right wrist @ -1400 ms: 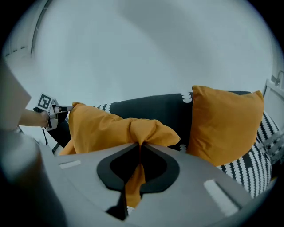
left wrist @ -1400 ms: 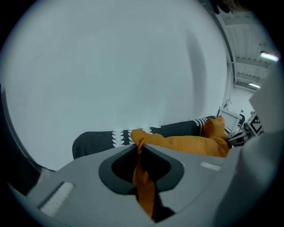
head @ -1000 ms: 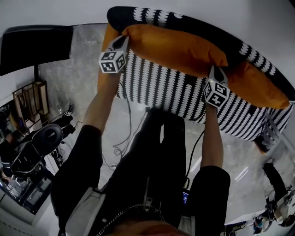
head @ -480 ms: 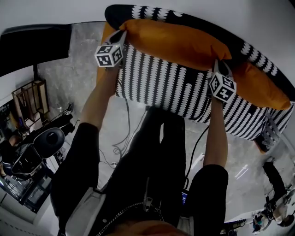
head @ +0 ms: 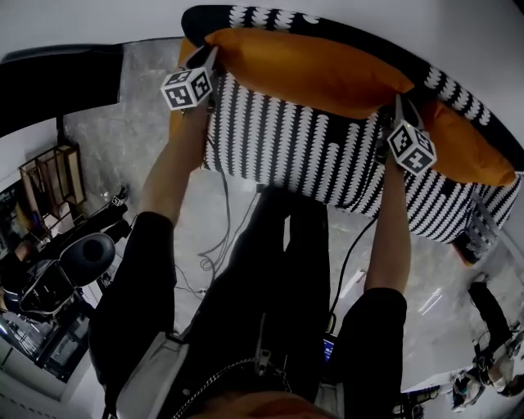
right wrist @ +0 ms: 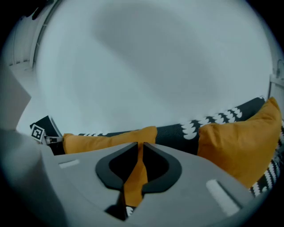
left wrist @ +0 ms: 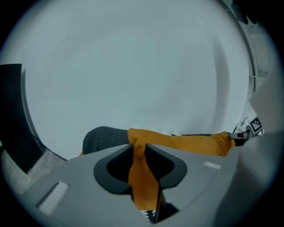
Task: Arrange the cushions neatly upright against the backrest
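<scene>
1. A long orange cushion (head: 311, 69) lies across the top of the head view. It rests along the black-and-white backrest (head: 458, 92) of a sofa (head: 295, 151), its lower edge where the seat meets the backrest.
2. The left gripper (left wrist: 140, 146) is at the cushion's left corner, in the upper left of the head view. Its jaws have just been opening. A fold of orange fabric fills the gap and touches both jaws, so the corner is pinched only loosely.
3. The right gripper (right wrist: 141, 144) is at the cushion's right corner, right of centre in the head view. Its jaws have also just been opening, though less far. They stand close together with a thin strip of orange fabric nipped between them.
4. Both grippers point forward and down toward the backrest, and each arm reaches up from the bottom of the frame.
5. A second cushion (head: 463, 151), also orange, leans on the backrest at the right of the frame, just beside the right gripper.
6. A plain pale wall (head: 98, 20) runs behind the sofa.
</scene>
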The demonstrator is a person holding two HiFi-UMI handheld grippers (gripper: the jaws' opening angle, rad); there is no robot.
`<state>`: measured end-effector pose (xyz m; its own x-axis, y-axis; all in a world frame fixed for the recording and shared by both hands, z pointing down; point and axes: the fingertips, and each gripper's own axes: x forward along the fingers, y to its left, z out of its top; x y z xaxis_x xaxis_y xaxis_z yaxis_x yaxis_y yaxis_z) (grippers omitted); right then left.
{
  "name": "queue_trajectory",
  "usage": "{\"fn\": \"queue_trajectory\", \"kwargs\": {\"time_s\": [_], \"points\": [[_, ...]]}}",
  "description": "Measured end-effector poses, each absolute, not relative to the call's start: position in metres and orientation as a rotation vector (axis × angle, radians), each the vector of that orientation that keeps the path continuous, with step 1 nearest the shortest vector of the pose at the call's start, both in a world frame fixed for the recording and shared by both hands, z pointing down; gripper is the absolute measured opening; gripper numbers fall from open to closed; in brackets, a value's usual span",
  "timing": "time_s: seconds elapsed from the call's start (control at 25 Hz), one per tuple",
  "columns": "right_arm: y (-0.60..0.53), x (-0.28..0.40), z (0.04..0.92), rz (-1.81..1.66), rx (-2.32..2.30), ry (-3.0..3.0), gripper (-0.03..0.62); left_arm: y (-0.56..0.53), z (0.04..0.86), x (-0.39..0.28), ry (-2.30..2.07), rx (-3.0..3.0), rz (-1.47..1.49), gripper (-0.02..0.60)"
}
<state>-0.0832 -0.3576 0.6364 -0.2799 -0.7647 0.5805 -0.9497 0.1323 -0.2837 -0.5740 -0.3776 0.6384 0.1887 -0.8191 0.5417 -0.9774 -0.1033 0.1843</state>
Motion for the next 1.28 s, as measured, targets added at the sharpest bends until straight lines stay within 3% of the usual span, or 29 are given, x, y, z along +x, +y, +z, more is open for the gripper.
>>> {"fn": "queue_trajectory", "kwargs": {"time_s": [0.08, 0.24, 0.32, 0.68, 1.28], "points": [[-0.354, -0.076, 0.622, 0.815, 1.726, -2.103, 0.008, -0.371, 0.628, -0.584, -1.721, 1.964, 0.364, 0.066], [-0.336, -0.092, 0.593, 0.628, 1.639, -2.146, 0.003, -0.351, 0.601, -0.581, -1.733, 2.035, 0.328, 0.051], [-0.319, -0.112, 0.583, 0.656, 1.552, -2.192, 0.003, -0.336, 0.582, -0.574, -1.741, 2.104, 0.341, 0.013], [-0.224, -0.18, 0.496, 0.546, 1.304, -2.305, 0.003, -0.239, 0.49, -0.504, -1.573, 2.444, 0.394, 0.011], [-0.079, -0.179, 0.403, 0.386, 1.564, -2.414, 0.003, -0.078, 0.405, -0.409, -1.481, 2.514, 0.2, 0.011]]}}
